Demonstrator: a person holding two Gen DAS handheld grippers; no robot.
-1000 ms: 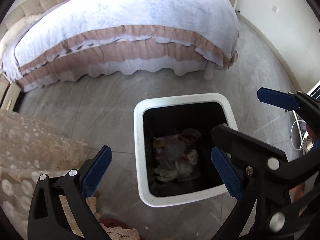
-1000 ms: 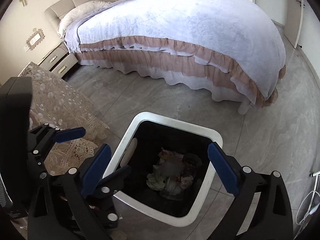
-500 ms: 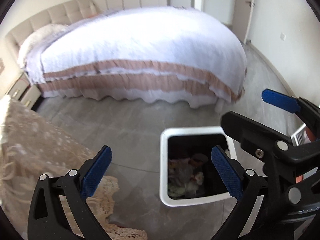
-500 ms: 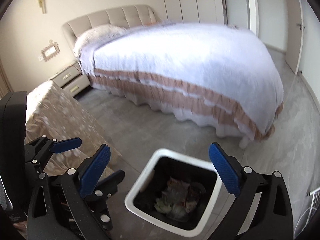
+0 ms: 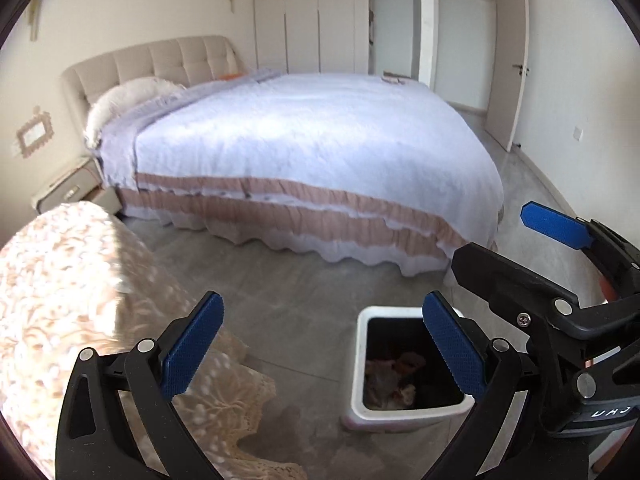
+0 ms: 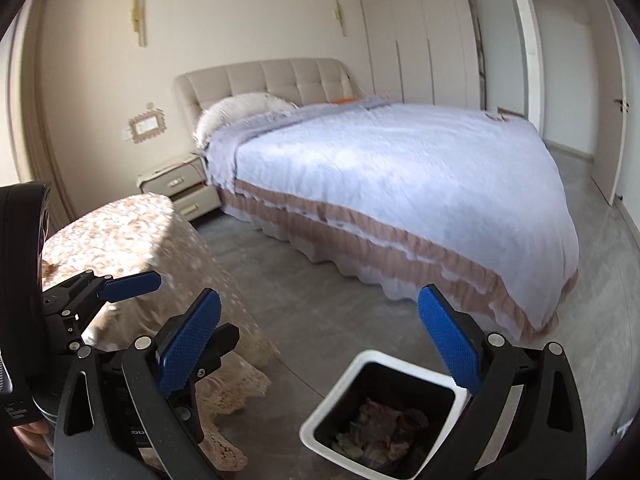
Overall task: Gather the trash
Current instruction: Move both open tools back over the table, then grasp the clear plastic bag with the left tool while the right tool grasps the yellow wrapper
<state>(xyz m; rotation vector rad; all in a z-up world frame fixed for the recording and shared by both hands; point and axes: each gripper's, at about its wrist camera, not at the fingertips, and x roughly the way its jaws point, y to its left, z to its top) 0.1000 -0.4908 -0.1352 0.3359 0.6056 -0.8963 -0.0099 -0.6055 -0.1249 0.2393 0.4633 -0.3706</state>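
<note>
A white-rimmed bin point(image 5: 362, 364) with a black liner stands on the grey floor, crumpled trash point(image 5: 390, 378) lying at its bottom. The right wrist view has the same bin point(image 6: 344, 394) low in the frame with the trash point(image 6: 380, 430) inside. My left gripper point(image 5: 322, 346) is open and empty, raised above and left of the bin. My right gripper point(image 6: 320, 340) is open too, nothing between its blue pads, and it hangs above the bin's near side. The right gripper's fingers point(image 5: 554, 226) show at the right edge of the left wrist view.
A large bed point(image 5: 312, 152) with a white cover and pink frill fills the middle of the room. A table under a lace cloth point(image 5: 68, 296) stands at the left, close to the bin. A nightstand point(image 6: 180, 184) sits beside the headboard. Grey floor point(image 6: 320, 288) lies between.
Both grippers have risen and tilted up from directly above the bin. The bin has dropped low in both views, and the bed, headboard and walls have come into sight.
</note>
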